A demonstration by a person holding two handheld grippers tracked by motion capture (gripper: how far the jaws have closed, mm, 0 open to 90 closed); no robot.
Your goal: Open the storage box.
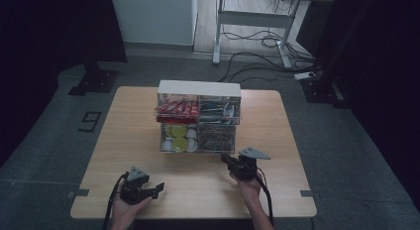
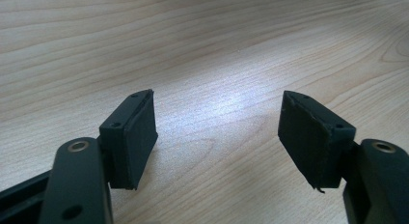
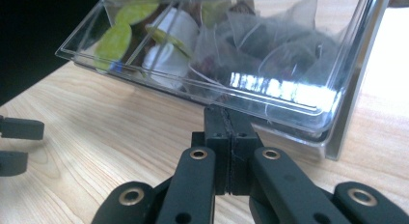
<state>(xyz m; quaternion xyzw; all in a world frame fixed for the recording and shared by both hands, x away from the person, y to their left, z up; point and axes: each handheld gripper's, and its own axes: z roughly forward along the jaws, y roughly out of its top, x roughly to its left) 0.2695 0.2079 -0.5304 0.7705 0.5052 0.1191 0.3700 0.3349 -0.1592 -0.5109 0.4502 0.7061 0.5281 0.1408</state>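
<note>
Right gripper [image 3: 226, 119], jaws pressed together on nothing, noses up to the lower drawer [image 3: 270, 96] of the clear organiser [image 1: 199, 88] mid-table, apparently to work it; left gripper [image 2: 219, 137] idles half-open over bare table [image 2: 202, 50]

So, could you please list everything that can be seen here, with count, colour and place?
Table: one, light wood, centre of the high view.
Organiser box: one, clear with a white top, middle of the table, four compartments.
Sachets: several, red, upper left compartment.
Capsules: several, white with green lids, lower left compartment.
Tea bags: several, translucent, lower right compartment.
Packets: several, dark, upper right compartment; kind unclear.
Desk: one, white-legged, on the floor behind, with cables.
Left gripper: black, open, over bare table.
Right gripper: black, shut, tips at the lower right compartment's front edge.
</note>
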